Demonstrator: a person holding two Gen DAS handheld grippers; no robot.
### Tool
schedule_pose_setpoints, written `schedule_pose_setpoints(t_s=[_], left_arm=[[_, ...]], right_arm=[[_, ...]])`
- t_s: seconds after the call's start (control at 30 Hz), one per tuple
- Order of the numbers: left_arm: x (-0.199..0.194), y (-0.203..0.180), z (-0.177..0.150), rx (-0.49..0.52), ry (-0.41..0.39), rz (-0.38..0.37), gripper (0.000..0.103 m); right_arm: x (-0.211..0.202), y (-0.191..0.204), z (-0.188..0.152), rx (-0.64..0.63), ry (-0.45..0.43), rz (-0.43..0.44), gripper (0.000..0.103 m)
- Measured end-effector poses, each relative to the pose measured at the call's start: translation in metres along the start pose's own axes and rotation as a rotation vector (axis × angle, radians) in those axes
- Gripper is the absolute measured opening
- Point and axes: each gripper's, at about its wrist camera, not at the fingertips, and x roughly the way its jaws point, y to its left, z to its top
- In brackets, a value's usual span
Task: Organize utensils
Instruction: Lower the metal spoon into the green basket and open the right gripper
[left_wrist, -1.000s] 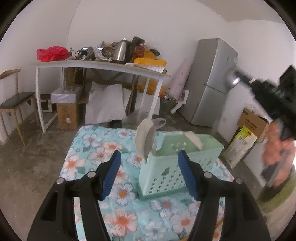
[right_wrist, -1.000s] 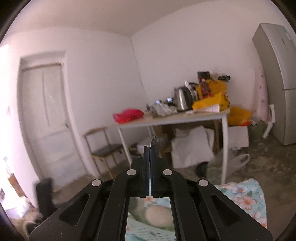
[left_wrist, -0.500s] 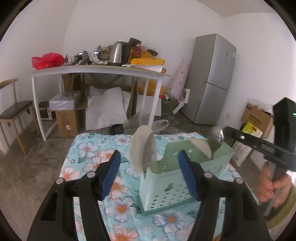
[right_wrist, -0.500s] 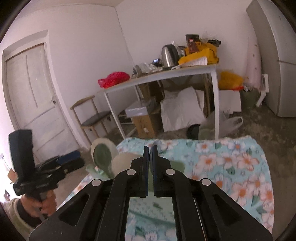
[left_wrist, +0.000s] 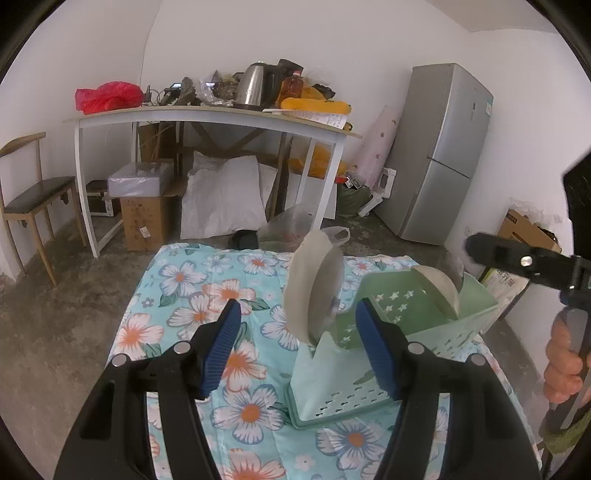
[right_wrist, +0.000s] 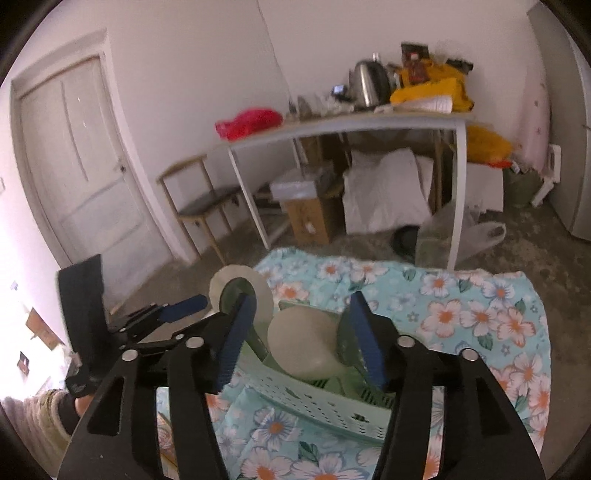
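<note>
Two grippers, left gripper (left_wrist: 295, 325) wide, right gripper (right_wrist: 301, 321) opening empty, over a floral-clothed table (left_wrist: 192, 295) in a cluttered room.

Pale plates (left_wrist: 314, 288) upright in green basket (left_wrist: 436, 314)

A mint-green basket (left_wrist: 436, 314), perforated and star-cut, sits at lower right on a turquoise cloth (left_wrist: 192, 291) printed with white-and-orange flowers. Cream plates (left_wrist: 314, 291) stand in it. Gripper pads (left_wrist: 221, 350) are blue.
</note>
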Motion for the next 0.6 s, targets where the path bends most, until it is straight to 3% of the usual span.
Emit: schedule_pose_setpoints(t_s=[0.1,0.37,0.6], left_arm=[[0.000,0.000,0.000,0.001,-0.001,0.001,0.062],[0.003,0.005,0.001,-0.035,0.003,-0.035,0.062],[0.004,0.008,0.000,-0.044,0.007,-0.044,0.062]], right_arm=[[0.016,0.012,0.006,-0.056,0.069,-0.083,0.063],[0.044,0.018,0.000,-0.162,0.206,-0.230,0.062],[0.032,0.013,-0.001,-0.118,0.166,-0.254,0.049]])
